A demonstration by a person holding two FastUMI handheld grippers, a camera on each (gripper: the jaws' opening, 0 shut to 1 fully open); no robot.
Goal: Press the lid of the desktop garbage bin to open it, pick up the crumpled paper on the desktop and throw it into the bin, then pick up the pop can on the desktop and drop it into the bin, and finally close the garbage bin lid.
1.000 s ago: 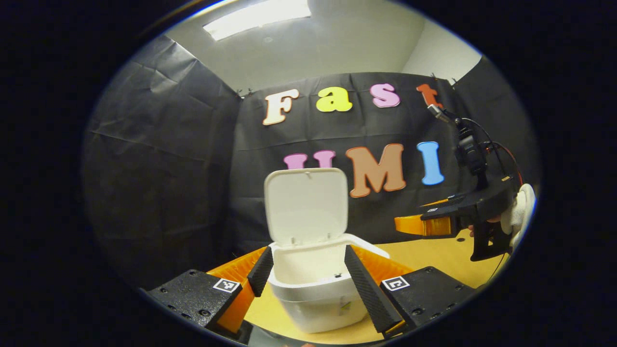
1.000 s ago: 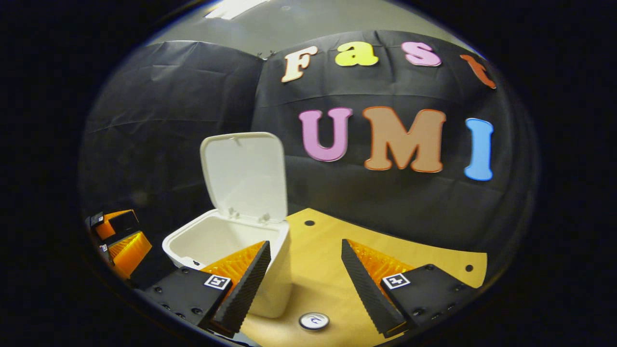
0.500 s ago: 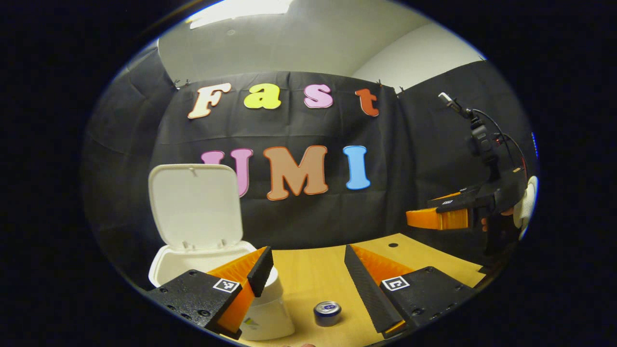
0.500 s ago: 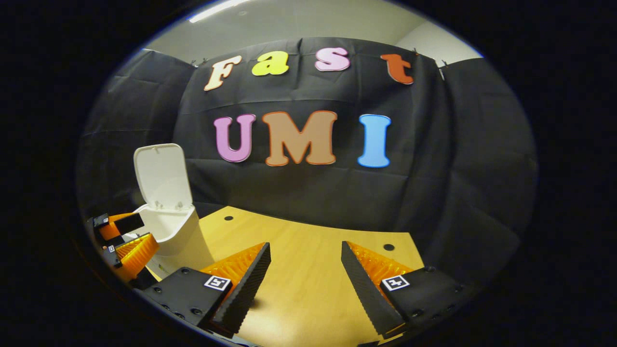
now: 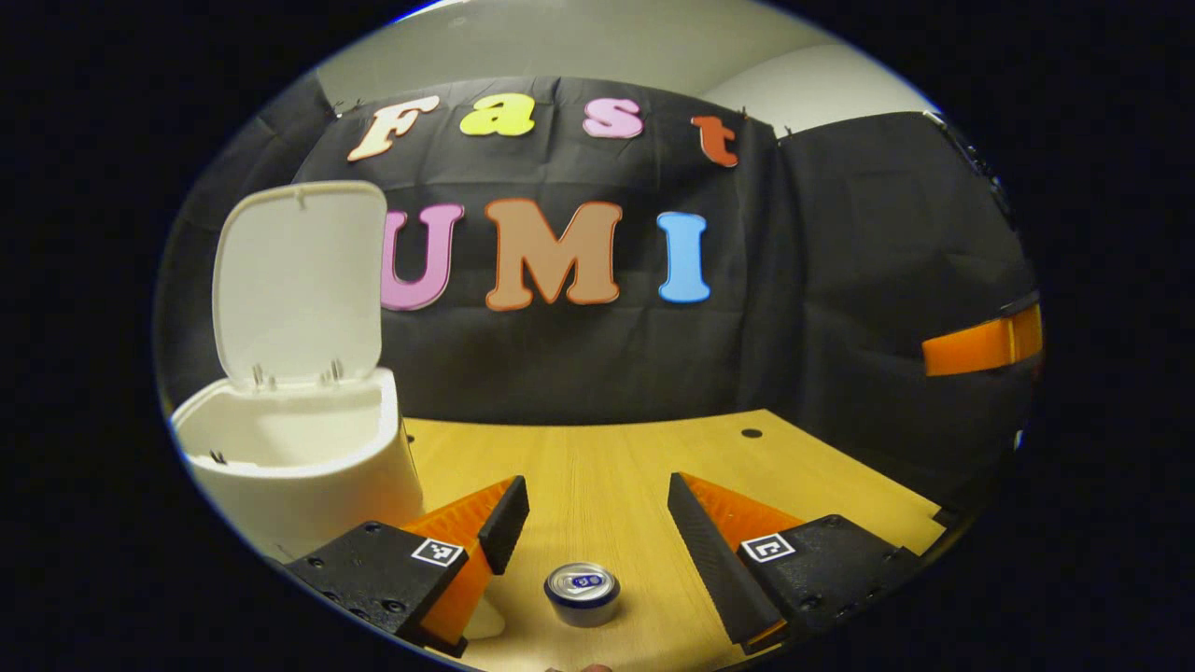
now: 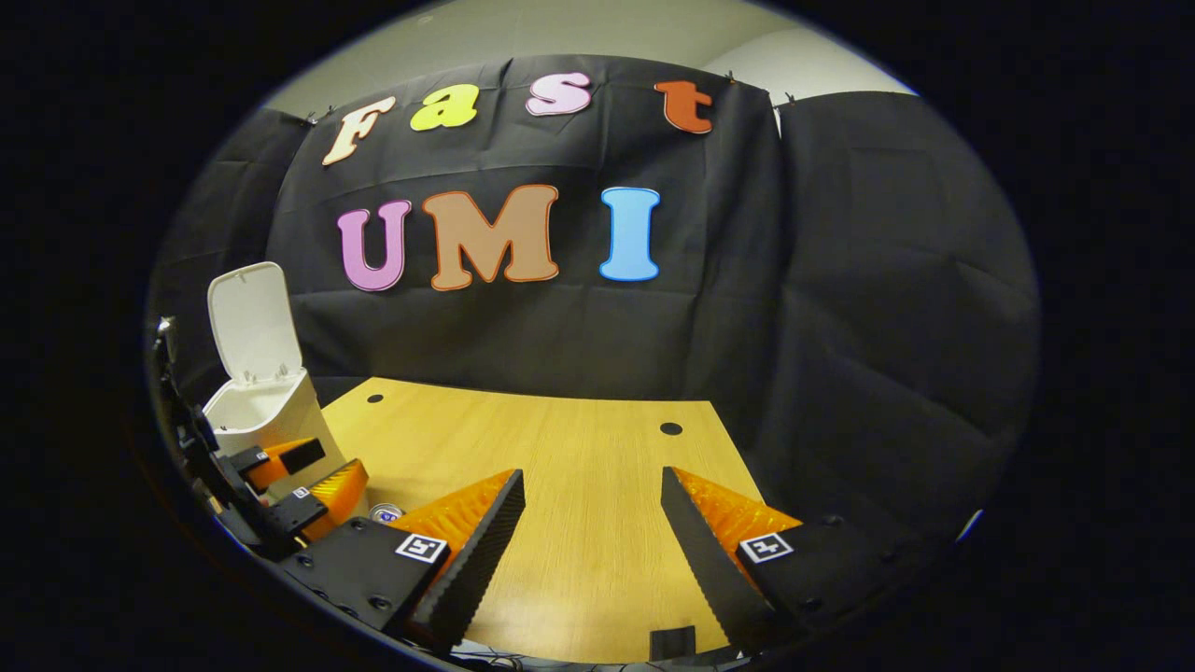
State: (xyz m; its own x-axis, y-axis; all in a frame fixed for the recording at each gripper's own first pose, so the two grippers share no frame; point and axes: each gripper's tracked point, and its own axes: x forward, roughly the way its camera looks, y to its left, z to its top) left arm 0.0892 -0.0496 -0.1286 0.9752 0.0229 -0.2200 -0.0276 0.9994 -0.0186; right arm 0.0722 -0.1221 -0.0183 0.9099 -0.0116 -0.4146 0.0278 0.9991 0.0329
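Note:
The white desktop bin stands at the left of the wooden table with its lid swung upright, open. A pop can stands upright on the table, just below and between the fingers of my left gripper, which is open and holds nothing. In the right gripper view, my right gripper hangs open over bare table, well right of the bin. The left gripper is in front of the bin there, with the can's top peeking beside it. One finger of the right gripper juts in at the far right.
Black cloth walls close off the back and right of the table. Small round holes mark the tabletop near its far edge. The table's right edge runs diagonally toward me.
My left gripper has swung right from over the open bin and dropped toward the can. My right gripper has drawn away to the right, so the bin now sits far left in its view.

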